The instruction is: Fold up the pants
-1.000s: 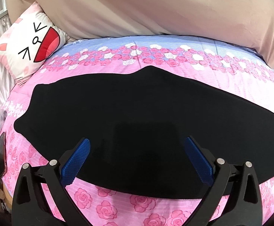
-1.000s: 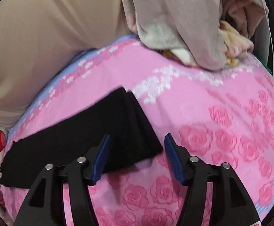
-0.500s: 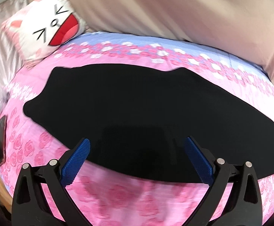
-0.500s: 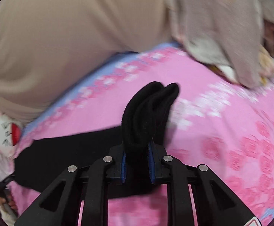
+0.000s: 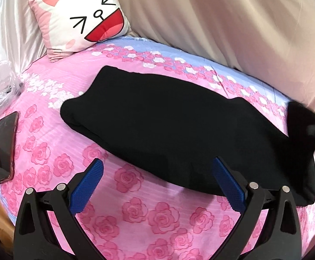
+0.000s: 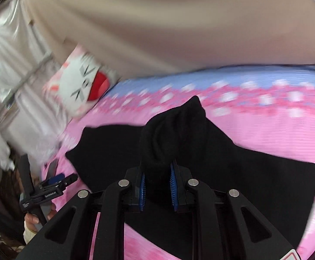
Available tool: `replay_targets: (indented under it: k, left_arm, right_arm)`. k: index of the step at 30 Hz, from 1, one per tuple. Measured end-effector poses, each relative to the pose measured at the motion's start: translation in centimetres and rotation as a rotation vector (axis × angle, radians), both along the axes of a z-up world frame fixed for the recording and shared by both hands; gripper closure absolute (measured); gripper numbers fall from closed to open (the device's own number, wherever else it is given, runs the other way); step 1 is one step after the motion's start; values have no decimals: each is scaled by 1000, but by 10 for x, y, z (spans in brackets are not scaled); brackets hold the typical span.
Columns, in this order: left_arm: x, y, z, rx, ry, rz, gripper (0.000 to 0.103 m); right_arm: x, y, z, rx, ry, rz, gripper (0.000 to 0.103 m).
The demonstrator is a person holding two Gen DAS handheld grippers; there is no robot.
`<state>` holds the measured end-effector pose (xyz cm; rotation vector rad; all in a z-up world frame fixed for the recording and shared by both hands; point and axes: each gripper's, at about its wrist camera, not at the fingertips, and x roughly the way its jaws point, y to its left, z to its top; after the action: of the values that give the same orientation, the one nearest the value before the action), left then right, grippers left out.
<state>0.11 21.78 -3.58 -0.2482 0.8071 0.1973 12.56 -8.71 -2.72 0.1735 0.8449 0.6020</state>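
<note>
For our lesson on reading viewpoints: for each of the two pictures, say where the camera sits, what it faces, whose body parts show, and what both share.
Left wrist: sits on the left tool, open above the rose-print pink bedsheet, facing the black fabric pants and white cat-face pillow; no body shows.
Right wrist: sits on the right tool, shut on a bunched pants end; the person's left hand shows.
Shared: pants, pillow, bedsheet.

black pants lie lengthwise across the bed, leg-end bunched and lifted off the sheet.
</note>
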Motion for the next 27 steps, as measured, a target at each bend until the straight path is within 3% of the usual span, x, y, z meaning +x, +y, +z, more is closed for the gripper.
replay_targets:
  k: [3,6,12,16,20,24,27]
  left_arm:
    - [-2,2,2,-25,-16,-24,5]
    - [4,-9,4,-21,-15,-82,5]
    - [23,-80,13,102,-38,-280,5]
    - [37,-116,6,81,-20,-371,5]
    - [55,-152,-12,117,24,-423,5]
    - [71,-167,-36,168,93,-413,5]
    - [73,-161,-47,147,103,-398,5]
  right_arm:
    - [9,39,-22,-54,33,37,86]
    - [5,41,-33,-63,47,27,86]
    - [-17,-22,14,12,-46,-93,86]
    - [-32,-74,54,35,-119,-210,86]
    - [-45,-98,78,40,-176,-259,85]
    - [-42,-94,80,57,-178,-235,85]
    - [-24,-64,55,12,-120,-178,84]
